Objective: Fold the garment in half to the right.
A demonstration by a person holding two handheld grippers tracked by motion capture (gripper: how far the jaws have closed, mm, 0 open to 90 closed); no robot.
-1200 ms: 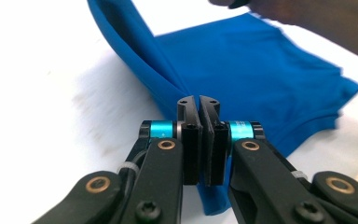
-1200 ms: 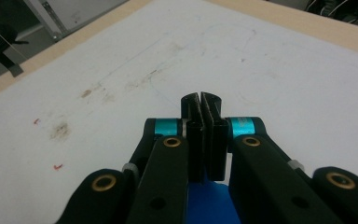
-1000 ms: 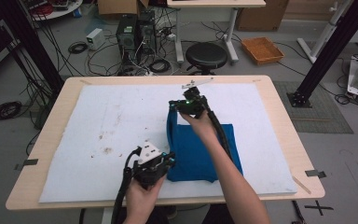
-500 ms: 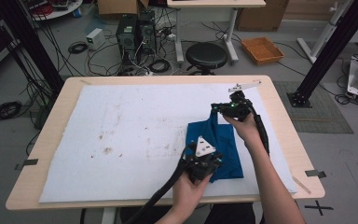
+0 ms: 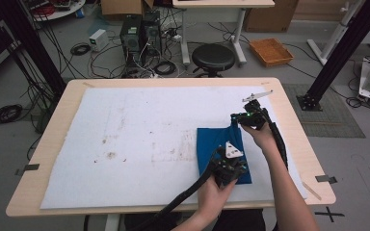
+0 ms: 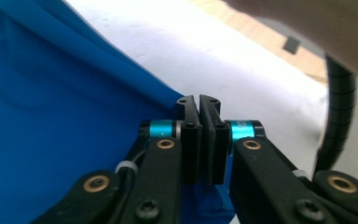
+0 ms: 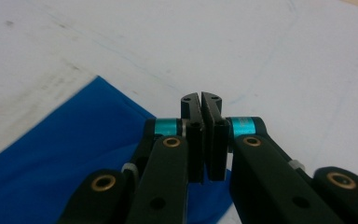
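Observation:
A blue cloth lies folded into a narrow rectangle on the right part of the white mat. My left gripper is at the cloth's near right corner, and in the left gripper view its jaws are shut on the edge of the blue cloth. My right gripper is at the far right corner. The right gripper view has that gripper shut too, with the blue cloth running under and between the jaws. Both hands hold the same right edge.
The mat covers most of the wooden table and carries brown stains left of centre. A strip of dark tape sits at the table's near right corner. A black stool, computers and cables are on the floor behind.
Both grippers have carried the cloth's edge to the right and lowered it. The cloth, raised and bunched a second ago, now lies flat and farther right on the mat.

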